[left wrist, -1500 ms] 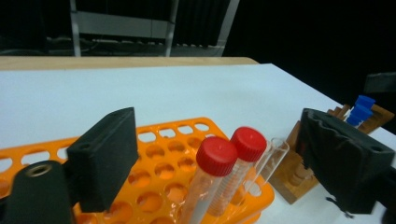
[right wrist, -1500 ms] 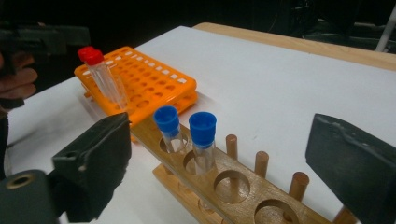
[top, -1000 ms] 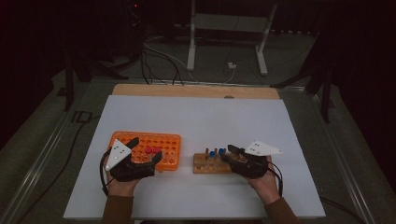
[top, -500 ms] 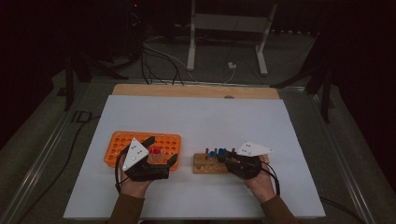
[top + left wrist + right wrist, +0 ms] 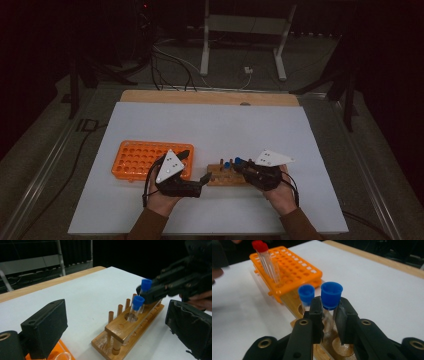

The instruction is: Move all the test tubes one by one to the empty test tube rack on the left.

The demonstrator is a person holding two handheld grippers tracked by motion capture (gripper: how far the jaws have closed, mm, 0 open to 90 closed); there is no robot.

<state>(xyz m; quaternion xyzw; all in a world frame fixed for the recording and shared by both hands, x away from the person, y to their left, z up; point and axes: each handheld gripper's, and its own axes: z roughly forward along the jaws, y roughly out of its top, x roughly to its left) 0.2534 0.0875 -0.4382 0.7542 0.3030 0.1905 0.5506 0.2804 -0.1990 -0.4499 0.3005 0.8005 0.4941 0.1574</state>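
A wooden tube rack point(image 5: 222, 176) lies at the front middle of the white table. Two blue-capped tubes stand in it. My right gripper point(image 5: 329, 315) is shut on the nearer blue-capped tube point(image 5: 331, 295), just under its cap; its jaws have just been closing on it. The other blue-capped tube point(image 5: 306, 295) stands just behind. My left gripper point(image 5: 196, 166) is open and holds nothing, its jaws wide at the rack's left end. In the left gripper view the wooden rack point(image 5: 130, 327) lies ahead, with the right gripper point(image 5: 150, 293) on the farther tube point(image 5: 146, 285).
An orange rack point(image 5: 142, 159) with many holes sits left of the wooden one, holding a red-capped tube point(image 5: 265, 260). The table's wooden back edge point(image 5: 210, 97) runs behind. Cables and a metal stand point(image 5: 240, 35) are on the floor beyond.
My left gripper has moved right, from over the orange rack to the wooden rack's left end. The right gripper has stayed at the blue-capped tubes.
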